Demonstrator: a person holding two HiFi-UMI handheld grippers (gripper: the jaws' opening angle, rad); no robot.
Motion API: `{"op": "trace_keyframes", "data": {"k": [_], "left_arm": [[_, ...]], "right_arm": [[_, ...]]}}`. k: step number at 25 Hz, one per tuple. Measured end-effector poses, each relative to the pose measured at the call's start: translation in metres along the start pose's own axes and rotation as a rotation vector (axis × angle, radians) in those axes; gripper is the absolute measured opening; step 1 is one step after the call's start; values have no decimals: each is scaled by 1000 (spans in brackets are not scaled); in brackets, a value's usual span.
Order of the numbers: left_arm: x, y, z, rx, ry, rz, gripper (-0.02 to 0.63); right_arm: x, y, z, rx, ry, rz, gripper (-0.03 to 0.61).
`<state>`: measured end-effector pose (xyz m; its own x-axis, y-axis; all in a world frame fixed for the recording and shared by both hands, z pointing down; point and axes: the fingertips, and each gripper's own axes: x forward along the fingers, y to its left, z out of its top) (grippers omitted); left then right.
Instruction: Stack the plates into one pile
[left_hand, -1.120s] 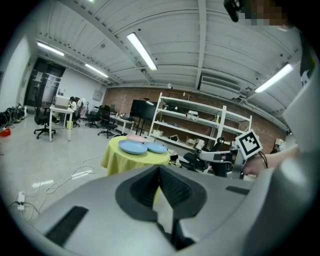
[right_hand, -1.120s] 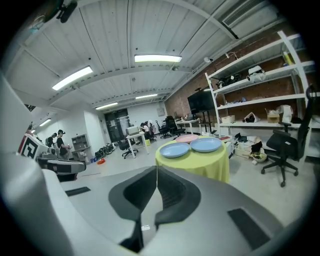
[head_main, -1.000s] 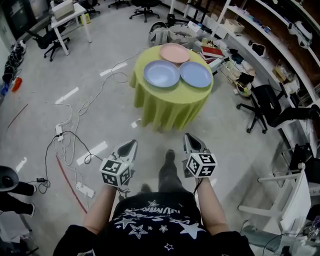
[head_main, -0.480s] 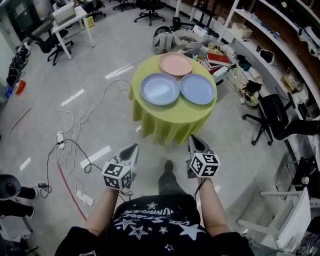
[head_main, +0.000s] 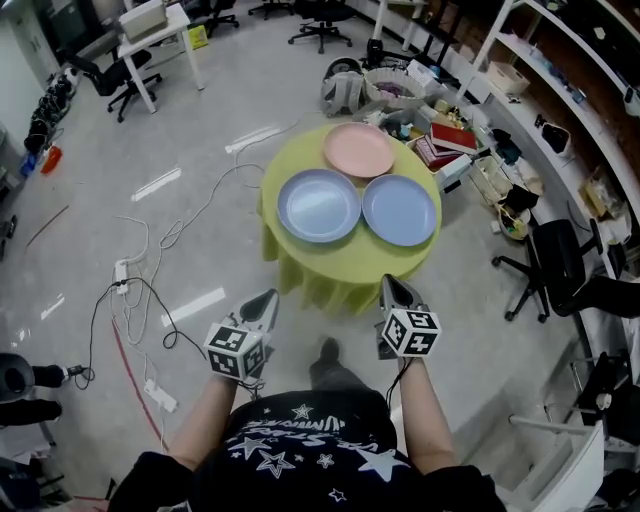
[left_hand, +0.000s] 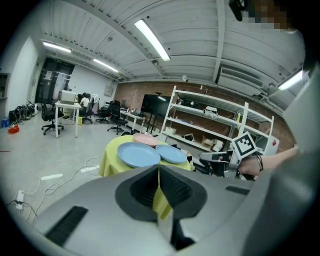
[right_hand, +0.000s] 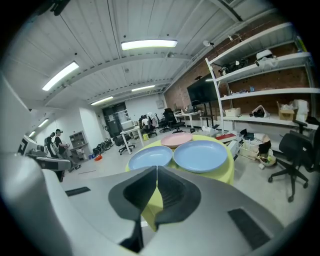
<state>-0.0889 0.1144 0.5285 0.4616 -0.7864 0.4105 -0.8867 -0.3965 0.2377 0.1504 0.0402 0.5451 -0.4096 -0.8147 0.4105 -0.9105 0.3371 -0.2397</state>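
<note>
Three plates lie side by side on a round table with a yellow-green cloth (head_main: 340, 268): a pink plate (head_main: 358, 150) at the far side and two blue plates (head_main: 318, 205) (head_main: 399, 210) nearer to me. My left gripper (head_main: 268, 297) and right gripper (head_main: 392, 283) are held in front of me, short of the table's near edge, both shut and empty. In the left gripper view the jaws (left_hand: 159, 166) meet below the blue plates (left_hand: 139, 154). The right gripper view has its jaws (right_hand: 156, 167) closed below the plates (right_hand: 202, 155).
Cables and a power strip (head_main: 120, 272) trail over the floor at the left. Boxes, books and bags (head_main: 440, 150) crowd the floor behind the table. Office chairs (head_main: 560, 270) and shelving stand at the right, a white desk (head_main: 150, 30) far left.
The table and plates have come closer and lower in the head view. Both grippers have moved forward toward the table, still shut.
</note>
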Motion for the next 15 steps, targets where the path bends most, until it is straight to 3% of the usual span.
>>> {"op": "trace_keyframes", "data": {"k": [11,15], "left_arm": [[68,-2,26,-9,29,32,20],[91,0,37,-5,27,53,20]], "right_arm": [[59,-52,14,-75,84,25,17],[81,-74,18,-59,115,33,15]]}}
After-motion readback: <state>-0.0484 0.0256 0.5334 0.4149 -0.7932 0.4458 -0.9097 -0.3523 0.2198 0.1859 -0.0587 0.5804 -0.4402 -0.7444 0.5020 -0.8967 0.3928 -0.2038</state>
